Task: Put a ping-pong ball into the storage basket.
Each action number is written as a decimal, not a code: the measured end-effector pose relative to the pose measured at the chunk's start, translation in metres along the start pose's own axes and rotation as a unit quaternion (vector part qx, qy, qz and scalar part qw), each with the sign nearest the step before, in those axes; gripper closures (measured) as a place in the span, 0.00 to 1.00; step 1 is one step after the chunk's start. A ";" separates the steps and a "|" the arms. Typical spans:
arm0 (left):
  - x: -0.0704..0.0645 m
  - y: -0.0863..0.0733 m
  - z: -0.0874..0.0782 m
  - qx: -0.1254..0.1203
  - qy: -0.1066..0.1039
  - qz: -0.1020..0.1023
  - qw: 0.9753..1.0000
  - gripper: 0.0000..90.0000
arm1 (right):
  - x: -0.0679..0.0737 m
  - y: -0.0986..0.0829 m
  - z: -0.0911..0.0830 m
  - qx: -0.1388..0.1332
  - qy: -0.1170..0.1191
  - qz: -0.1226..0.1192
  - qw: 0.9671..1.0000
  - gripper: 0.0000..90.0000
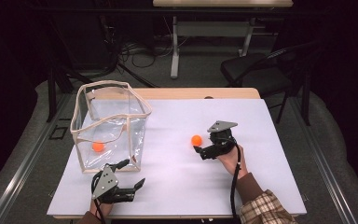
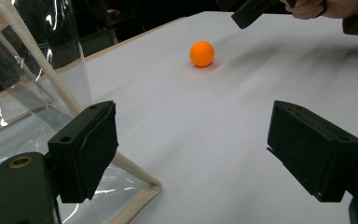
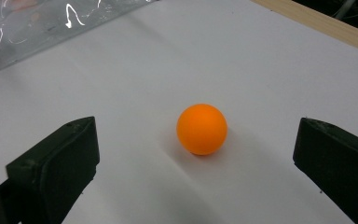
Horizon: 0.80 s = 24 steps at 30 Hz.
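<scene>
Right tool (image 3: 191,172) released, jaws flanking orange ball (image 3: 202,129) — left tool (image 2: 193,154) released, clear bag (image 2: 32,84) cut off

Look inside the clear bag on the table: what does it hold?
The clear bag holds one orange ball on its bottom. Its walls are see-through, so nothing inside is covered.

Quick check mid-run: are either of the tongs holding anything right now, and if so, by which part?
Nothing is held. The right tongs are open, jaws either side of the orange ball on the table without touching it. The left tongs are open and empty beside the clear bag.
</scene>
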<state>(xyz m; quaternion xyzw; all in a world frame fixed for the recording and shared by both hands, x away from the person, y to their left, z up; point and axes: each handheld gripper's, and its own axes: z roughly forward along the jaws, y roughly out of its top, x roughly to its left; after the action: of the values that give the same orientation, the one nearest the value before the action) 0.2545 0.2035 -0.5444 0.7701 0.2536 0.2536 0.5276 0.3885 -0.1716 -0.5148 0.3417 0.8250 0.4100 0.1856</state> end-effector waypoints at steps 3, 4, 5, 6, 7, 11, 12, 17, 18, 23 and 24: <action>0.000 0.000 0.000 -0.001 0.001 -0.003 1.000 0.18 | -0.002 -0.001 0.001 0.000 -0.002 0.000 1.000 0.00; 0.000 0.000 0.000 -0.001 0.001 -0.003 1.000 0.18 | -0.002 -0.001 0.001 0.000 -0.002 0.000 1.000 0.00; 0.001 0.000 0.000 0.000 0.001 -0.002 1.000 0.18 | -0.003 0.000 0.002 -0.001 -0.002 0.000 1.000 0.00; 0.001 0.000 0.000 -0.001 0.001 -0.003 1.000 0.18 | -0.003 0.000 0.002 -0.001 -0.002 0.000 1.000 0.00; 0.001 0.000 0.001 -0.002 0.000 -0.004 1.000 0.18 | -0.003 0.000 0.002 -0.002 -0.002 -0.001 1.000 0.00; -0.001 0.000 0.000 -0.001 -0.001 -0.001 1.000 0.18 | -0.002 0.000 0.004 -0.001 -0.004 -0.003 1.000 0.00; -0.001 0.000 0.001 -0.001 -0.001 -0.001 1.000 0.18 | -0.002 0.000 0.004 -0.001 -0.005 -0.003 1.000 0.00; -0.001 0.001 0.001 0.000 -0.001 0.000 1.000 0.18 | -0.005 0.001 0.005 -0.003 -0.007 -0.003 1.000 0.00; -0.001 0.001 0.002 0.001 -0.001 0.000 1.000 0.18 | -0.006 0.001 0.005 -0.002 -0.006 -0.002 1.000 0.00; -0.001 0.000 0.001 0.001 0.000 -0.001 1.000 0.18 | -0.007 0.002 0.010 0.002 -0.005 0.000 1.000 0.00; -0.001 0.000 0.000 0.000 0.000 -0.001 1.000 0.18 | -0.008 0.002 0.010 0.003 -0.005 0.001 1.000 0.00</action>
<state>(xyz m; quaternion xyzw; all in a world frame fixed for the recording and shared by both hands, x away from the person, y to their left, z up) 0.2543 0.2027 -0.5444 0.7700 0.2541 0.2533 0.5276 0.4007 -0.1704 -0.5193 0.3450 0.8249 0.4060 0.1889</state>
